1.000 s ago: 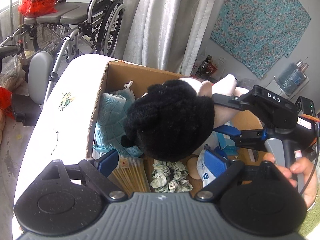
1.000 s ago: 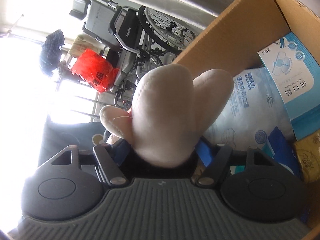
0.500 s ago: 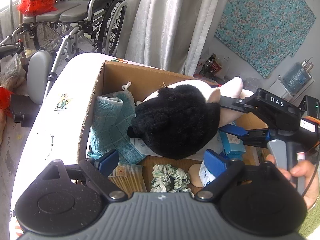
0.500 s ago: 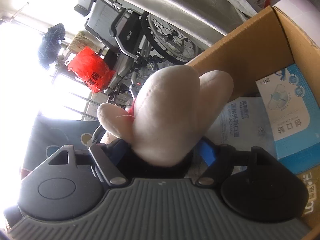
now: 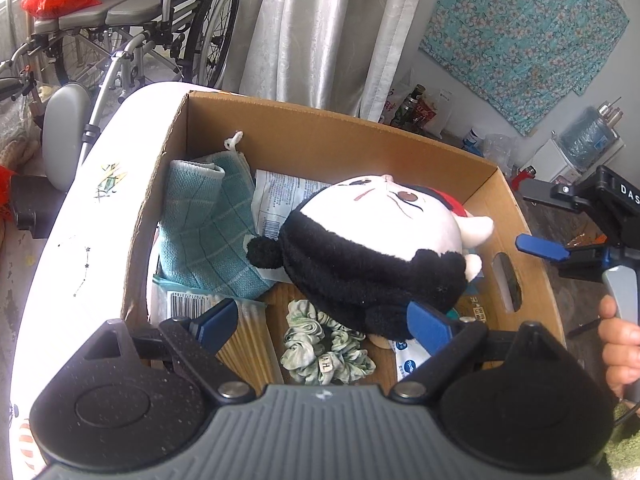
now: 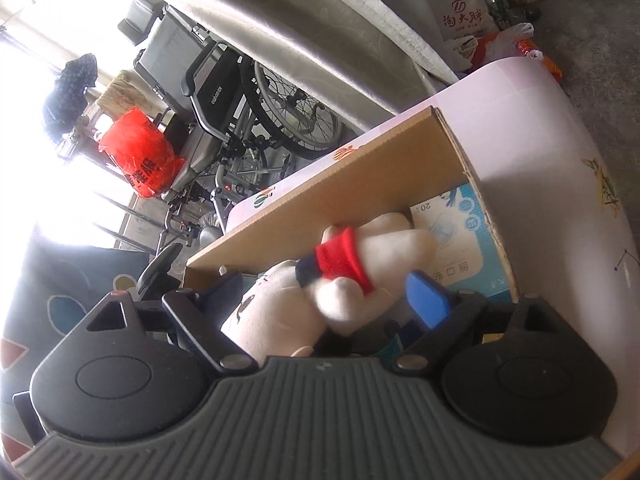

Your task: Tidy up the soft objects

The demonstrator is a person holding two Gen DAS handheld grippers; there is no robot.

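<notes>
A black-and-white plush doll (image 5: pixel 372 248) with a red scarf lies in the cardboard box (image 5: pixel 328 140), on top of the other things. In the right wrist view the doll (image 6: pixel 340 280) shows its white body and red band. My left gripper (image 5: pixel 320 320) is open above the box's near side, over a green scrunchie (image 5: pixel 326 354). My right gripper (image 6: pixel 332 296) is open and empty, just outside the box's right wall; it also shows in the left wrist view (image 5: pixel 576 236). A folded teal towel (image 5: pixel 200 228) lies at the box's left.
The box stands on a white table (image 5: pixel 80 216). It also holds a blue-and-white packet (image 6: pixel 460 240), a bundle of sticks (image 5: pixel 248 344) and plastic pouches. A wheelchair (image 5: pixel 152 32) and curtain (image 5: pixel 320 28) stand behind.
My right gripper opened, let the doll drop into the box and pulled back to the right. The doll now lies face up inside. My left gripper drew back slightly.
</notes>
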